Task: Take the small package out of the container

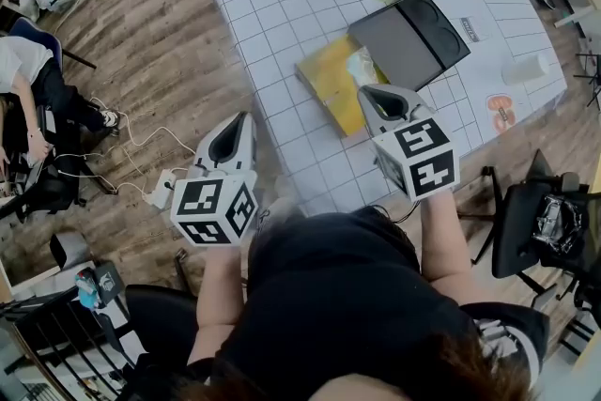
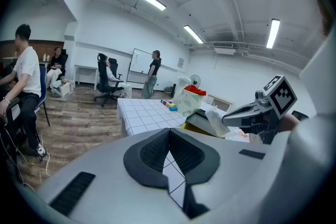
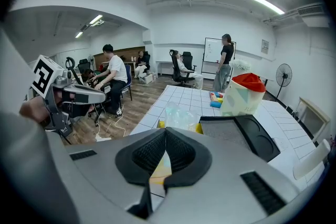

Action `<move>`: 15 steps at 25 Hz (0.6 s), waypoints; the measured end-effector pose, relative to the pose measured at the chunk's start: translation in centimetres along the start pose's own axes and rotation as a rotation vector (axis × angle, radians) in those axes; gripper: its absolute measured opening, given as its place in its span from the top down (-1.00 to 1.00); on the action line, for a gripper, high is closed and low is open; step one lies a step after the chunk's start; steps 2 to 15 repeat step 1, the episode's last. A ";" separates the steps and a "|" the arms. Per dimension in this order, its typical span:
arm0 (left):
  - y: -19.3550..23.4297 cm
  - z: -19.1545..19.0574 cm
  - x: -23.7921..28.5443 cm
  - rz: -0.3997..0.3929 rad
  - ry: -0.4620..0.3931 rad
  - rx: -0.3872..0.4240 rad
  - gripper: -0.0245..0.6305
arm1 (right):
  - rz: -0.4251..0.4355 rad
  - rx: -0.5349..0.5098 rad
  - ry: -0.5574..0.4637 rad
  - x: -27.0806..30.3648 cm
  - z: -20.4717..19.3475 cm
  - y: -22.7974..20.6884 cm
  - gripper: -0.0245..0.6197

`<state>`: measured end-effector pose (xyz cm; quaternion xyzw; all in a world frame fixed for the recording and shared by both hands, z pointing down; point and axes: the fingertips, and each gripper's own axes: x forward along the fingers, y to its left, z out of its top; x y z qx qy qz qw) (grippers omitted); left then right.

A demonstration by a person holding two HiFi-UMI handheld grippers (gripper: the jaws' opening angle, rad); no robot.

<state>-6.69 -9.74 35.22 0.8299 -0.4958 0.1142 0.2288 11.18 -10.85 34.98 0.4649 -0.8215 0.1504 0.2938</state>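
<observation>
A: While we are holding both tools short of the work, where is the task standing?

B: Barely begun, we are judging. The small package (image 1: 361, 67), a clear crinkled packet, is sitting in the yellow container (image 1: 327, 82) on the gridded surface (image 1: 282, 5), at the end nearer the black tray (image 1: 409, 38). Nothing is touching it.

A: What are the jaws doing?

B: We are reading the right gripper (image 1: 368, 95) as pressed fully together, with nothing between its jaws. It is hovering at the container's near side, nose pointing toward the packet. The left gripper (image 1: 242, 123) is hanging just off the surface's edge, above the wooden floor (image 1: 160, 42), jaws likewise together and empty.

A: So what are we leaving undone?

B: Everything that counts. The jaws are needing to part, come down over the packet, pinch it and carry it clear of the container. We are also noting thin plastic, which is likely to crumple or slip rather than give a firm hold.
</observation>
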 end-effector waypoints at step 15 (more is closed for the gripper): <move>0.0 0.0 -0.1 0.001 0.000 -0.001 0.84 | 0.001 0.001 -0.002 -0.1 0.0 0.1 0.88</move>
